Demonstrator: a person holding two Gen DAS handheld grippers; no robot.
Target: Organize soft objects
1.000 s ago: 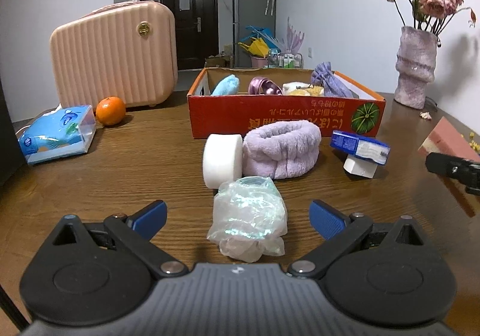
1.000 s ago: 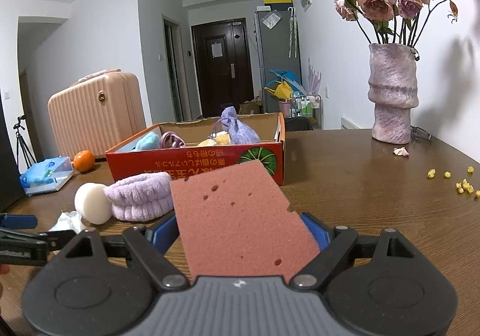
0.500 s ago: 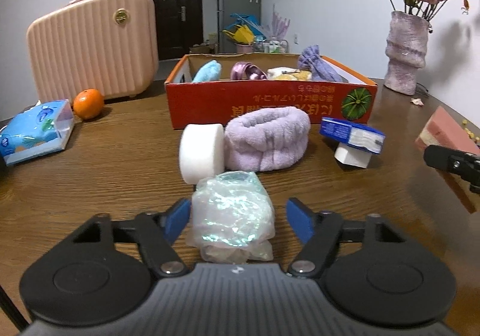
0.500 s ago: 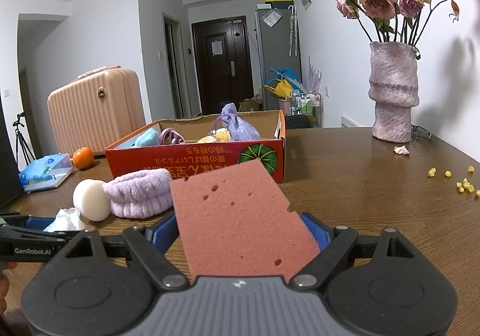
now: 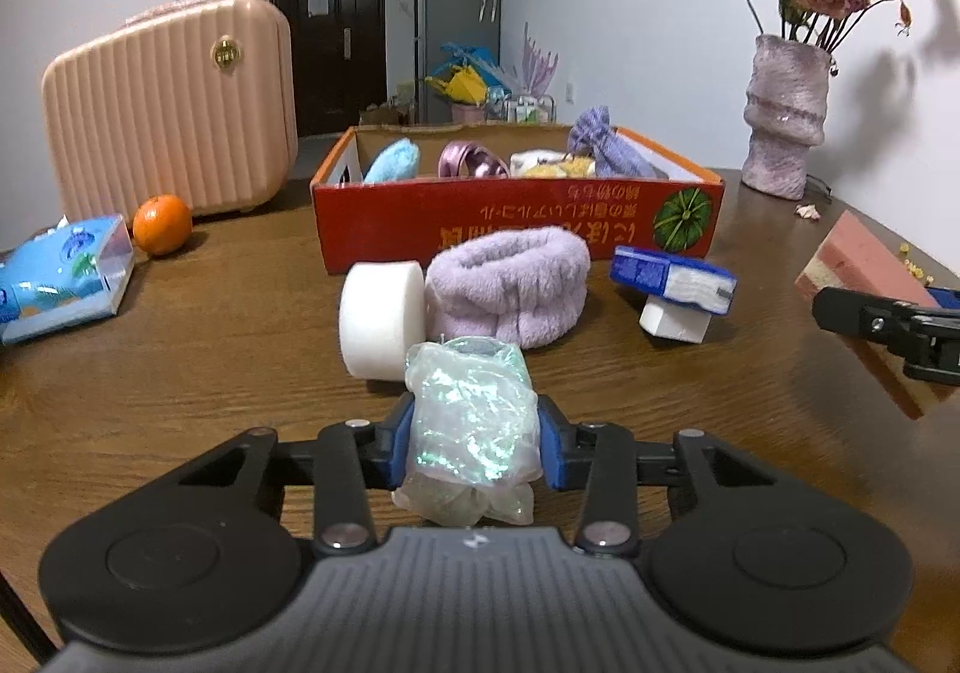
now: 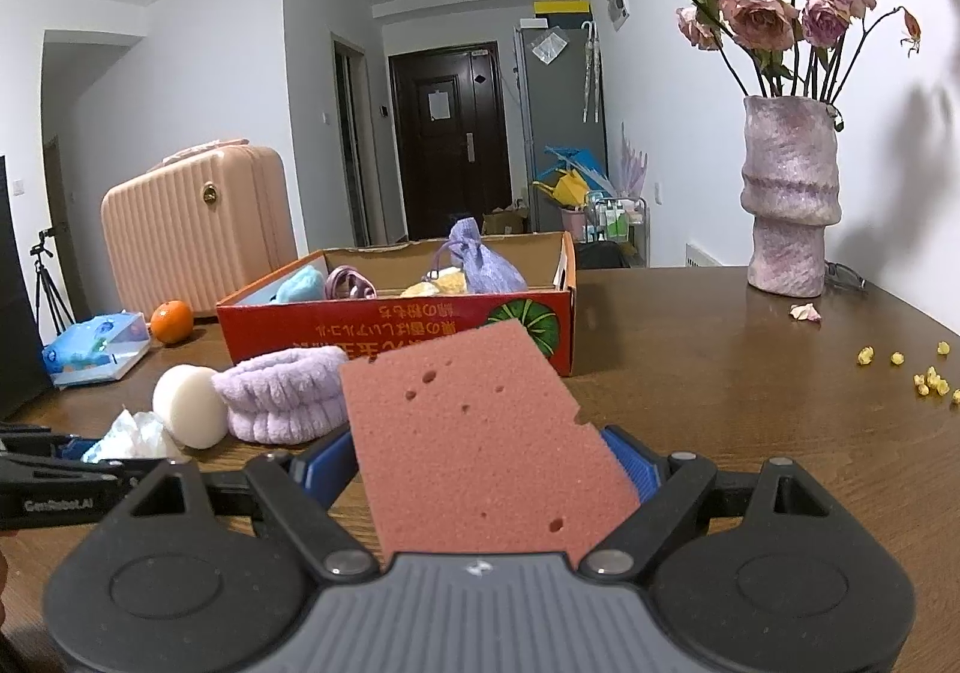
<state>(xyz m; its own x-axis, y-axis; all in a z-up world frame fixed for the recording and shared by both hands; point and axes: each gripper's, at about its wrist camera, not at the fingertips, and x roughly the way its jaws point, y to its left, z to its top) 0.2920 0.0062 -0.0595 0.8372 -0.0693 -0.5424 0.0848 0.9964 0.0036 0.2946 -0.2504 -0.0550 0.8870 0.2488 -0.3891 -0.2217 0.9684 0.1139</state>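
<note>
Crumpled plastic bag (image 5: 471,421), iridescent and soft, resting on the surface (image 5: 210,349) just in front of a white foam disc (image 5: 381,328) and a lilac headband (image 5: 510,283). The left claw (image 5: 474,448) is closing on the bag, its blue pads (image 5: 401,448) already touching both flanks and beginning to squeeze the film. Behind the headband stands the red box (image 5: 516,229), open-topped and part-filled with other soft things; it appears to be the destination.

For a sound grip, the pads should bite the bag's bulk rather than a loose fold, since thin film can slip out on the lift; a straight rise clear of the disc would avoid dragging it along.

The left claw points forward and somewhat down, low over the surface, level across its two arms. The right claw (image 6: 480,469) waits to the right, also tilted gently down, pinching a pink sponge (image 6: 480,433) that juts forward and up from its pads. A small blue packet (image 5: 672,277) lies between the two claws, nearer the box.
</note>
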